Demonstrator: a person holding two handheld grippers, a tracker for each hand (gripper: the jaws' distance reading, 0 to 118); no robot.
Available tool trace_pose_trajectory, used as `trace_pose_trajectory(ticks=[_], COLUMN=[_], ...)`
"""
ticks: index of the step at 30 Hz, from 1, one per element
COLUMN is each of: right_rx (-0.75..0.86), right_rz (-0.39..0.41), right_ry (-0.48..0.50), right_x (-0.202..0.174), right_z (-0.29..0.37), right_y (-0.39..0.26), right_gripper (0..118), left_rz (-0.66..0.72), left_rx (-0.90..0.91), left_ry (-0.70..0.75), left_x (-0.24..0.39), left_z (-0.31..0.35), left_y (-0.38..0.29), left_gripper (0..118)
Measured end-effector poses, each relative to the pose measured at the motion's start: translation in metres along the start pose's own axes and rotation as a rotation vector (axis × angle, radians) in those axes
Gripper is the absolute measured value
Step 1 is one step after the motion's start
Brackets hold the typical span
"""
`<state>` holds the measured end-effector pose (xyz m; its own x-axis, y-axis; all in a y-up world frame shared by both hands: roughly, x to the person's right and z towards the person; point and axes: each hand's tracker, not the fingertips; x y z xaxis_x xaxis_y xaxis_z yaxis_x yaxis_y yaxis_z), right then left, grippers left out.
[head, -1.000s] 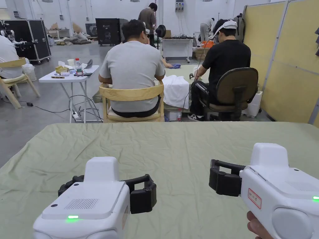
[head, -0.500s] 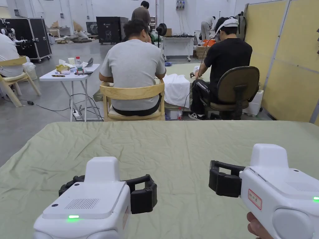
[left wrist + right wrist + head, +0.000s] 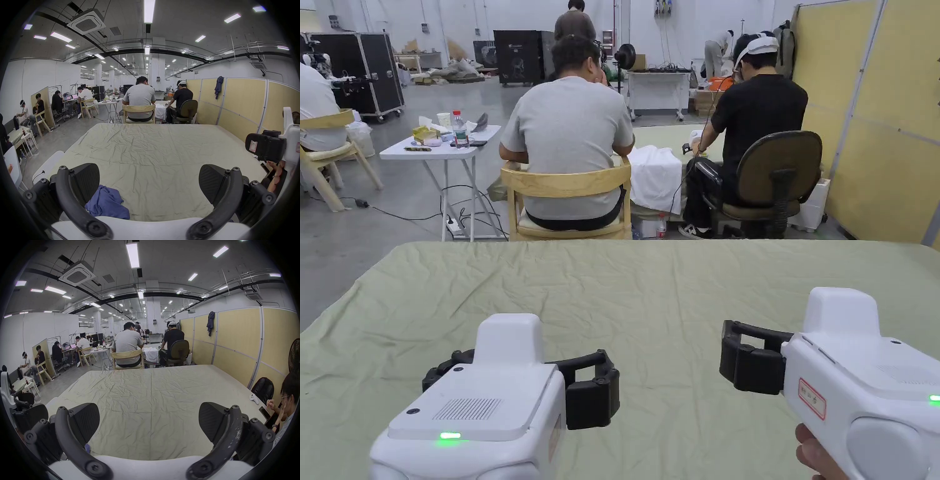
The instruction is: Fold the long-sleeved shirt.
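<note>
Nothing has moved on the table lately: both grippers, left and right, hover gaping and empty, the blue shirt untouched, folding not begun.

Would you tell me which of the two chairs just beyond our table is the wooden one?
The wooden chair is the left one, under the person in grey; the right one is a padded swivel office chair.

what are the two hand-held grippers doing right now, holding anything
Left hand-held gripper: open, holding nothing.
Right hand-held gripper: open, holding nothing.
</note>
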<state>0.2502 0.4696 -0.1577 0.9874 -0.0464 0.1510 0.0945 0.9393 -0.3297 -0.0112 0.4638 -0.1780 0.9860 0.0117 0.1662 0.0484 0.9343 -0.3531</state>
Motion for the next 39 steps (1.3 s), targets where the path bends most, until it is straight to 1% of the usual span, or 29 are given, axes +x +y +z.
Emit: trace_pose_trajectory(ticks=[4, 10, 34, 39], right_rx=[0.004, 0.010, 0.027, 0.031], right_rz=[0.012, -0.008, 0.001, -0.012], right_ry=[-0.020, -0.015, -0.004, 0.007], right_x=[0.0000, 0.0022, 0.0037, 0.0051], right_z=[-0.0008, 0.0003, 0.0023, 0.0027], right_y=[-0.0003, 0.0019, 0.0049, 0.0048], right_gripper=[118, 118, 118, 118], left_rz=[0.002, -0.003, -0.006, -0.004], left_rx=[0.002, 0.004, 0.023, 0.024], left_ry=[-0.016, -0.019, -0.007, -0.011], left_x=[0.0004, 0.0016, 0.0021, 0.0024], left_z=[0.0013, 0.0002, 0.0013, 0.0020], left_y=[0.0011, 0.0014, 0.0046, 0.0038], left_gripper=[118, 118, 118, 118])
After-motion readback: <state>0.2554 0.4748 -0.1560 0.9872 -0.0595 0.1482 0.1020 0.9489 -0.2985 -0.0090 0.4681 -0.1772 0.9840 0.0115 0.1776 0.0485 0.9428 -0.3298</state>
